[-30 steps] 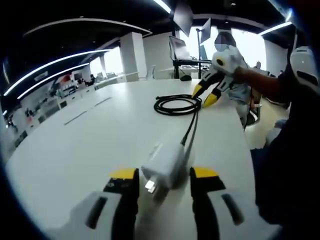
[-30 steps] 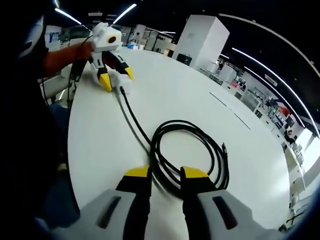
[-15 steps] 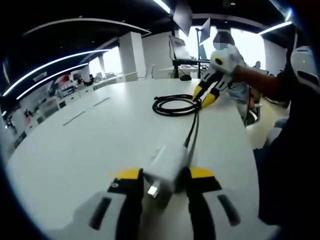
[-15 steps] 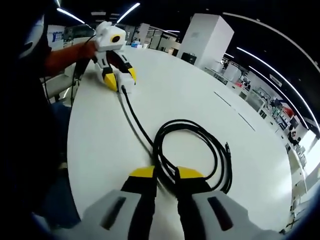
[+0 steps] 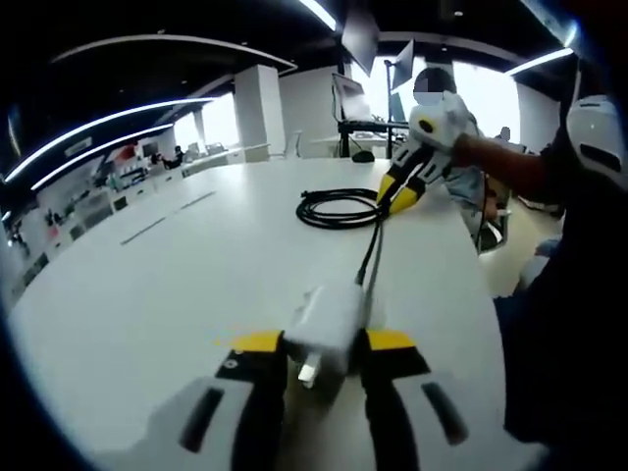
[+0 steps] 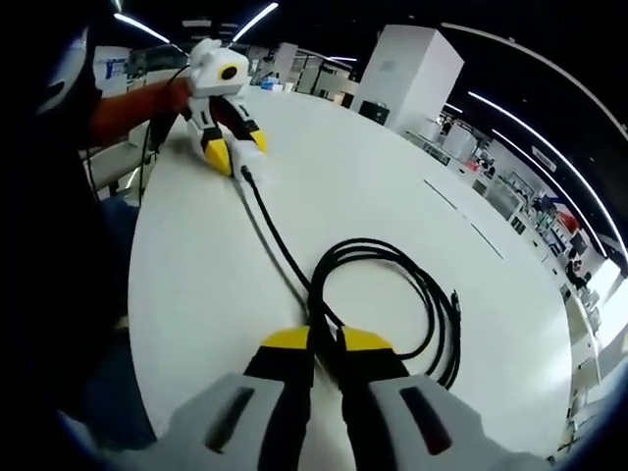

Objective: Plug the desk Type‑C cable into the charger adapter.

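While we hold a gripper in each hand over a white table (image 5: 147, 294), our left gripper (image 5: 322, 345) has its yellow-tipped jaws closed narrowly on a white charger adapter (image 5: 326, 319), its metal prongs pointing back toward us. A black cable (image 5: 371, 257) runs from the adapter's far end across the tabletop to a loose coil (image 5: 339, 208). In the right gripper view, our right gripper (image 6: 325, 345) pinches the near edge of that coil (image 6: 392, 294), jaws almost together around the strands. One free cable end (image 6: 455, 297) lies at the coil's right side. From the coil the cable (image 6: 275, 231) leads up-left to the adapter (image 6: 250, 162).
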`<state>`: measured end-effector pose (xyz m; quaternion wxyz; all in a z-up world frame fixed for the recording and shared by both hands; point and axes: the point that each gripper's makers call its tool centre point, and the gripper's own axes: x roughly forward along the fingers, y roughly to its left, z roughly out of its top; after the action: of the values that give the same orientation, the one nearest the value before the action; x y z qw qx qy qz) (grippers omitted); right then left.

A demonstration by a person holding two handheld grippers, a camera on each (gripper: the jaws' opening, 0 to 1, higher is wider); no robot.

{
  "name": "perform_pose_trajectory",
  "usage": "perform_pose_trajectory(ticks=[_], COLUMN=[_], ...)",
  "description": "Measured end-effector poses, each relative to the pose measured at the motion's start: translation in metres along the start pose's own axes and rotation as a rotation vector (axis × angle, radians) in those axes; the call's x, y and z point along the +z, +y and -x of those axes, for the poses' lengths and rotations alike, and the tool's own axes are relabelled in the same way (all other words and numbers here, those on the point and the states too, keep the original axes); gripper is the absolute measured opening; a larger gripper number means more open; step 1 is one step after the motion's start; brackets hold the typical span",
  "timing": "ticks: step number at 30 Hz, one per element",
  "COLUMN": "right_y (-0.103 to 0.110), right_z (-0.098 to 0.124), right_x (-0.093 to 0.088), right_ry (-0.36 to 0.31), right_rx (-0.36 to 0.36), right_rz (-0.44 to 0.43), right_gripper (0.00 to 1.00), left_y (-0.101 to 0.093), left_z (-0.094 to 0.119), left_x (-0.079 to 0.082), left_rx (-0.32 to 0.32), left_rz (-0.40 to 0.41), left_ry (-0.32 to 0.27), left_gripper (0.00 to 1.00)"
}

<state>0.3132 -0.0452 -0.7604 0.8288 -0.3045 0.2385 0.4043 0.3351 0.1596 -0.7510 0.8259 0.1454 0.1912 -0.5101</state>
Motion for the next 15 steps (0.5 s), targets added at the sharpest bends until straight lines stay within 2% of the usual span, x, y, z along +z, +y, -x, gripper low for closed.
perform_pose_trajectory(ticks=[15], right_y=[-0.0005], right_z=[-0.002], right_x=[0.004], right_ry=[-0.005], right_rx=[-0.005], right_rz=[0.048], right_gripper=[0.04], left_y=[-0.0007], left_z=[0.0019], left_x=[0.0005], left_rx=[-0.005], left_rz=[0.022], left_ry=[-0.022], left_gripper=[0.25])
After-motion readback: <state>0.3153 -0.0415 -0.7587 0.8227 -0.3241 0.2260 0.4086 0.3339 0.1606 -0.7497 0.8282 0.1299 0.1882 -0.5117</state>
